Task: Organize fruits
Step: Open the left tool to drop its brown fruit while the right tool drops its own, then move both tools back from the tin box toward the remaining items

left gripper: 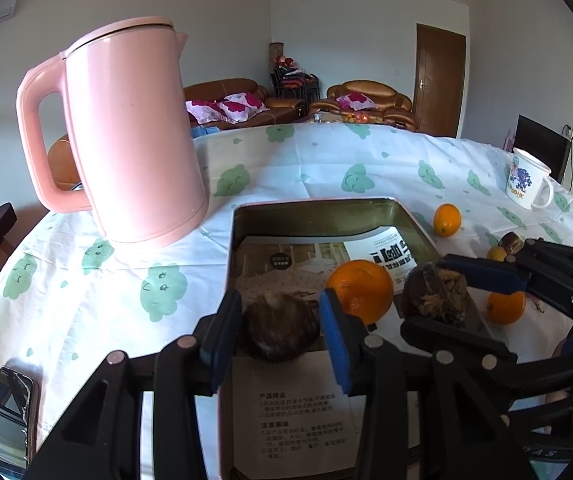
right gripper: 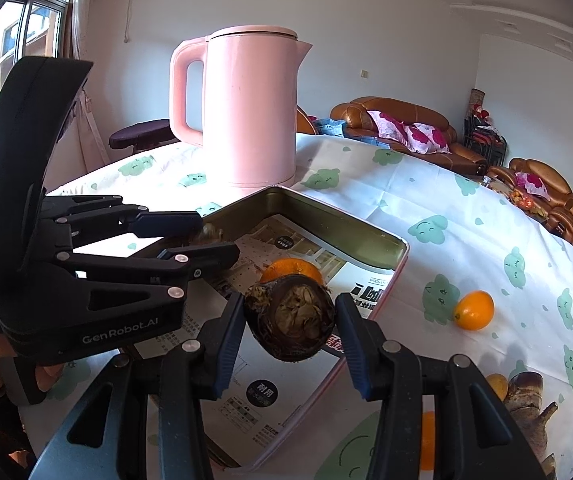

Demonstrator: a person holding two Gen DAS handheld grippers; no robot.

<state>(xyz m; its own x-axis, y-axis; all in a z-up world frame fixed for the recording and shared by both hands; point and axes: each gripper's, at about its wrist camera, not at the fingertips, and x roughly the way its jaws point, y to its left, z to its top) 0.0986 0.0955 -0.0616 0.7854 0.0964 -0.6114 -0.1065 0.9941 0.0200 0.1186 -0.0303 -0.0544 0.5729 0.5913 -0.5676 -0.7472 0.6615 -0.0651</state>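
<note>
My left gripper [left gripper: 280, 308] is shut on a dark brown round fruit [left gripper: 280, 328], held over the near end of the open metal tin [left gripper: 314, 205]. My right gripper [right gripper: 290, 304] is shut on a second brown fruit [right gripper: 290, 318] with a dry, flaky top, above the tin's right side [right gripper: 400, 258]. In the left wrist view the right gripper [left gripper: 430, 294] comes in from the right, its fruit [left gripper: 434, 292] over the tin's edge. One orange [left gripper: 360, 292] lies inside the tin on printed paper. The left gripper [right gripper: 216, 236] shows at the left, its fruit mostly hidden.
A pink kettle [left gripper: 134, 136] stands behind the tin on the left. Loose oranges [left gripper: 447, 220] [left gripper: 506, 307] and another brown fruit [left gripper: 512, 242] lie on the patterned cloth right of the tin. A white mug [left gripper: 528, 180] stands far right, a phone [left gripper: 12, 412] near left.
</note>
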